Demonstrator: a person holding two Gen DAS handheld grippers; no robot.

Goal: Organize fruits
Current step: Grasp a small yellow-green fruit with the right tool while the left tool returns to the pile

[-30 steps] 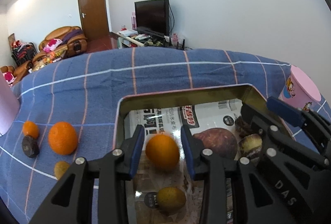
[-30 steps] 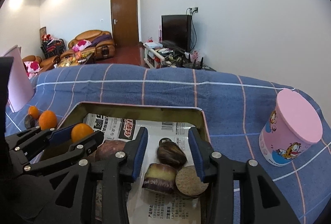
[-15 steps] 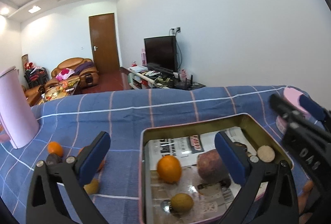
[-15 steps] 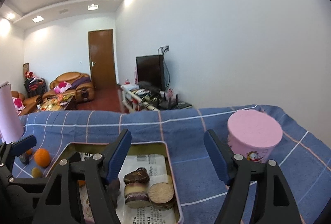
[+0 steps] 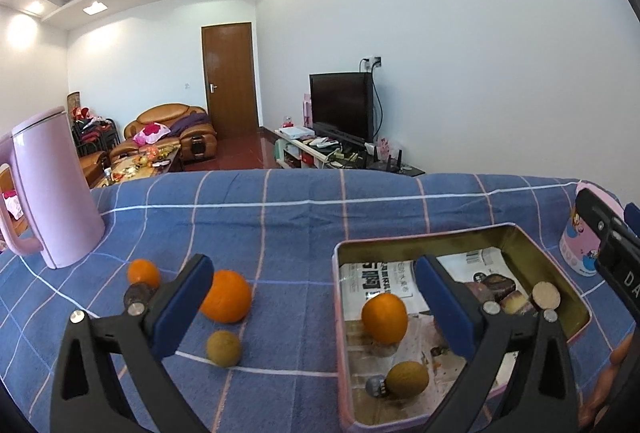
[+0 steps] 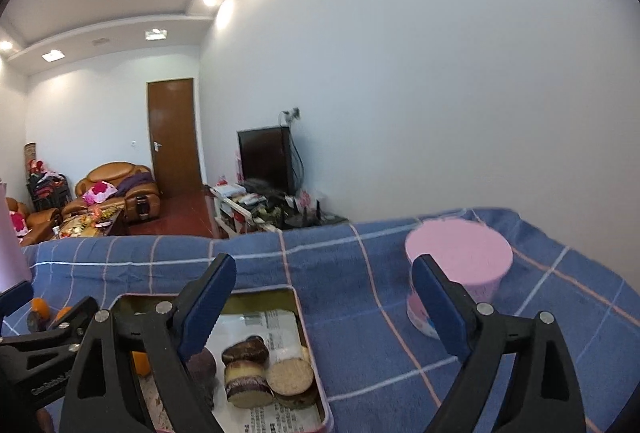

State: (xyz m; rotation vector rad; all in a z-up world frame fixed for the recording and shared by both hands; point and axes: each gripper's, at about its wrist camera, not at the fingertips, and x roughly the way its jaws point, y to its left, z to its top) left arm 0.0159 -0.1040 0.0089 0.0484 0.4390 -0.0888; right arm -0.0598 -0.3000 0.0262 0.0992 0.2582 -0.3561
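The tin tray (image 5: 532,257) was a shallow rectangular box with a pink outer wall and a gold inner wall, lined with printed paper. It sat on the blue checked cloth (image 5: 304,217). Inside it lay an orange (image 5: 385,317), round and bright, near the middle of the left half. A small green-brown fruit (image 5: 407,379) lay nearer the camera. Cut purple pieces with pale faces (image 6: 244,373) and a round tan slice (image 6: 290,376) lay grouped at the right side of the tray.

Outside the tray, on the cloth to its left, were a large orange (image 5: 228,296), a small orange (image 5: 143,272), a dark fruit (image 5: 136,295) and a yellow-green fruit (image 5: 223,348). A pink jug (image 5: 52,189) stood at the far left and a pink cup (image 6: 460,273) stood to the right of the tray.

The left gripper (image 5: 316,307) stood fully wide with nothing between its pads. One second earlier its pads had closely flanked the orange in the tray; the orange now rested free on the paper. The right gripper (image 6: 324,305) was opening, with nothing pressed between its pads. One second earlier its pads had flanked the purple pieces at a narrow setting. Both views now showed more of the room and ceiling than before.
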